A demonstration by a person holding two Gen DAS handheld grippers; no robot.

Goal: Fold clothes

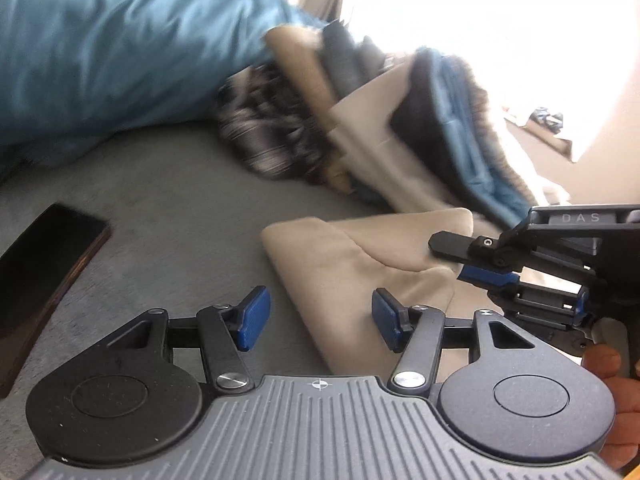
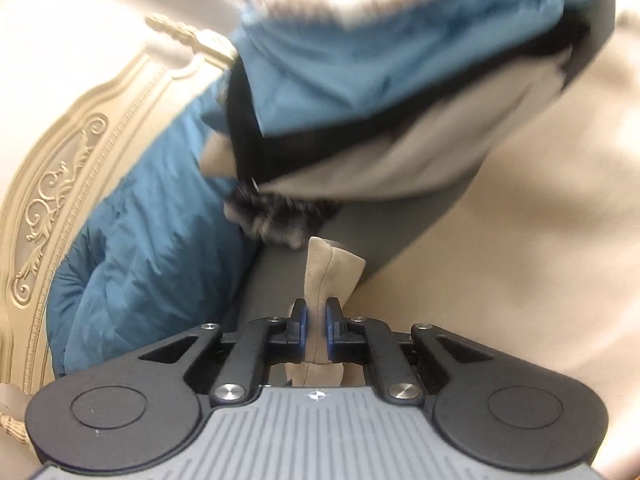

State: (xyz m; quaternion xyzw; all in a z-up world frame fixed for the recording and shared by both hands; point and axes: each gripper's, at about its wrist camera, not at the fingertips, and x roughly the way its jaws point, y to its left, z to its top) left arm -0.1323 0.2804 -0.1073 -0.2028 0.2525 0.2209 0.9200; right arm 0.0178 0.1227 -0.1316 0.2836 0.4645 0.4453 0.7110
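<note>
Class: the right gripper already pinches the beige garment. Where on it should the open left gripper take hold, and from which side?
The left gripper should probably take the beige garment at its near folded edge, coming in low over the grey bedding. That edge lies free, apart from the right gripper.

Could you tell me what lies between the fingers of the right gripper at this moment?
In the right wrist view, a fold of the beige cloth stands pinched between the right gripper's fingers, nothing else.

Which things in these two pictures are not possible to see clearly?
- Pile of clothes, left wrist view: motion blur; single garments unclear.
- Beige cloth, right wrist view: lower part hidden behind right gripper.
- Phone, left wrist view: cut off by the left edge.
</note>
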